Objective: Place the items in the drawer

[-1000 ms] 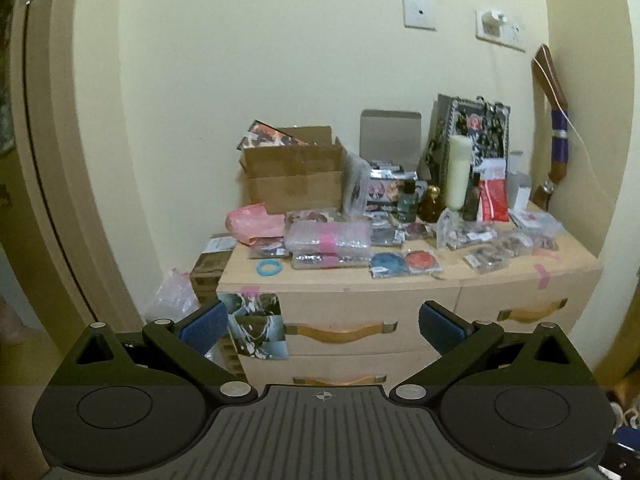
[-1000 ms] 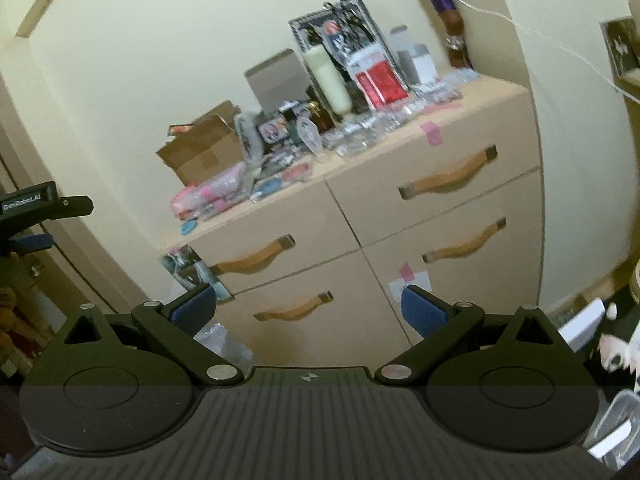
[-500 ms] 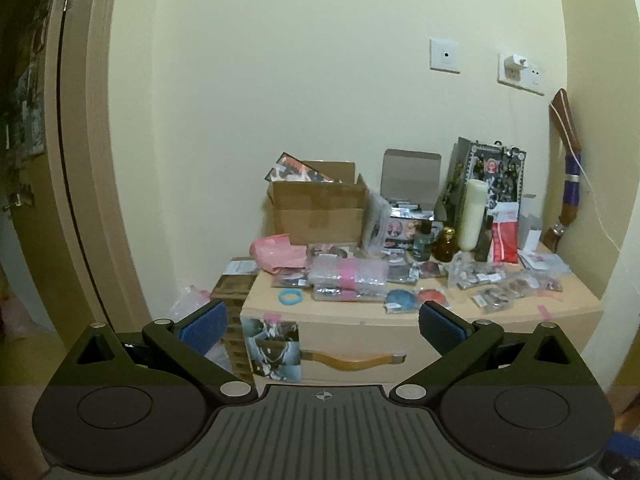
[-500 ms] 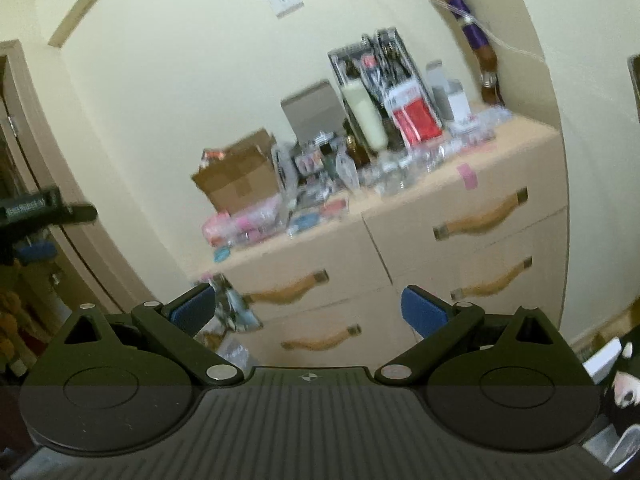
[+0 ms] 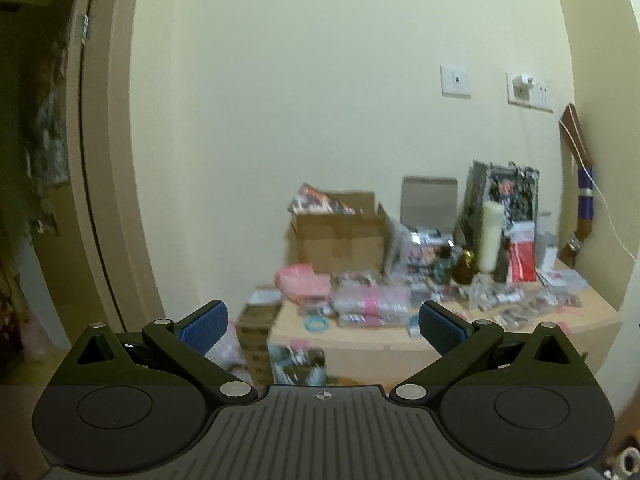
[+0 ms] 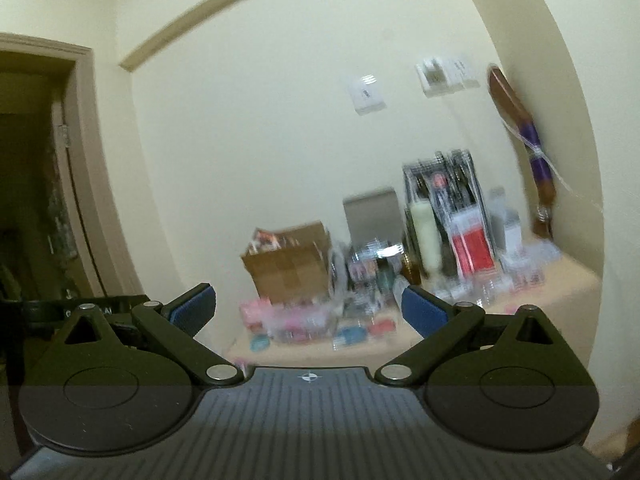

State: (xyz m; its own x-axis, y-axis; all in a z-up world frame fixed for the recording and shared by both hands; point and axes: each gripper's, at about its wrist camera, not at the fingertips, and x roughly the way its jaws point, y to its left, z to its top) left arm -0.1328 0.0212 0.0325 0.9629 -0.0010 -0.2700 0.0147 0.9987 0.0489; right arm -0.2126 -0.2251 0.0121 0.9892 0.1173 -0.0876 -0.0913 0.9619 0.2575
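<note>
Setting: cream-painted wall point(image 5: 320, 120) with a brown door frame point(image 5: 108, 160) at left; a light wooden chest of drawers point(image 5: 400, 340) is seen against the wall, its top crowded with items.
Items on chest: an open brown cardboard box point(image 5: 340, 240), a pink plastic bag point(image 5: 300, 282), a tall cream pillar candle point(image 5: 490, 236), a red flat packet point(image 5: 522, 258), a light-blue ring point(image 5: 316, 323) and many small clear packets point(image 5: 372, 306); outlines are blurred in both views.
Position relative to jaws: the chest is seen well beyond and between the fingers of each gripper, apart from them; drawer fronts are largely hidden behind the gripper bodies.
Writing: white lettering on a black bar at the left edge of the right view is too blurred to be read.
Left gripper point(image 5: 320, 320): blue-padded jaws spread wide, nothing held or touched.
Right gripper point(image 6: 306, 308): blue-padded jaws spread wide, nothing between them.
Wall fittings: a white switch plate point(image 5: 455, 81) and a white socket point(image 5: 528, 92) are mounted above the chest.
</note>
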